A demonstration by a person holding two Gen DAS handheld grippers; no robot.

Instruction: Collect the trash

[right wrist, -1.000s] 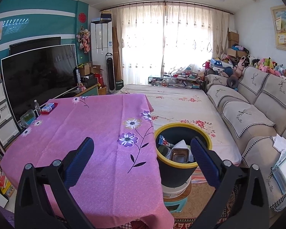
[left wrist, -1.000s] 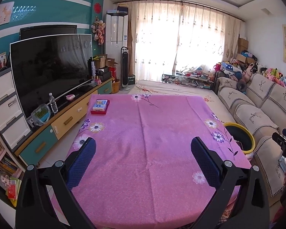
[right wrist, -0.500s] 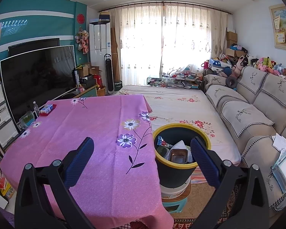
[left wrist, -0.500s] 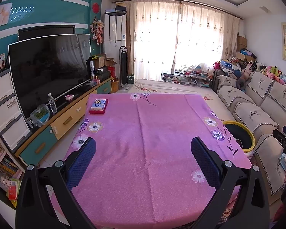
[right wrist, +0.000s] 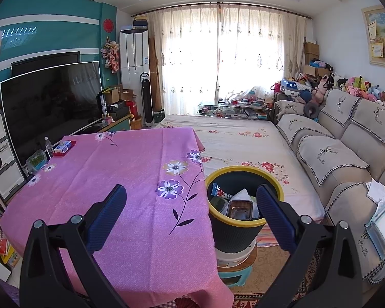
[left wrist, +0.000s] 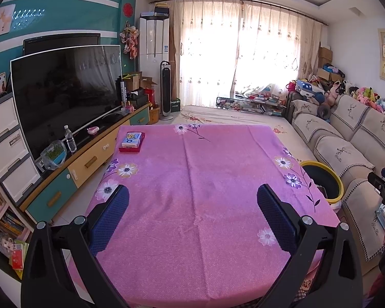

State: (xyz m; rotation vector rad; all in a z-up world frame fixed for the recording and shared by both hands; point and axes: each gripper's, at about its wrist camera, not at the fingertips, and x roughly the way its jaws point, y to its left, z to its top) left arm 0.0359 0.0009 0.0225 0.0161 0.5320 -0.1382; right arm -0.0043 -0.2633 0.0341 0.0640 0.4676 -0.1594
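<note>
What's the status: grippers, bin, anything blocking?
Left gripper and right gripper open, empty. Yellow-rimmed trash bin beside table, holding trash. Only a card box on the pink tablecloth. Nothing blocking.

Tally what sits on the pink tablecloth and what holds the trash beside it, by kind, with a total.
Blue-and-white card box on the pink floral tablecloth: 1
Flat red tray under that box: 1
Yellow-rimmed dark round trash bin beside the table: 1
Open blue-padded grippers, both empty: 2 (left gripper, right gripper)
Total: 5

Left gripper [left wrist: 192, 200] and right gripper [right wrist: 191, 200], jaws wide apart, empty.
</note>
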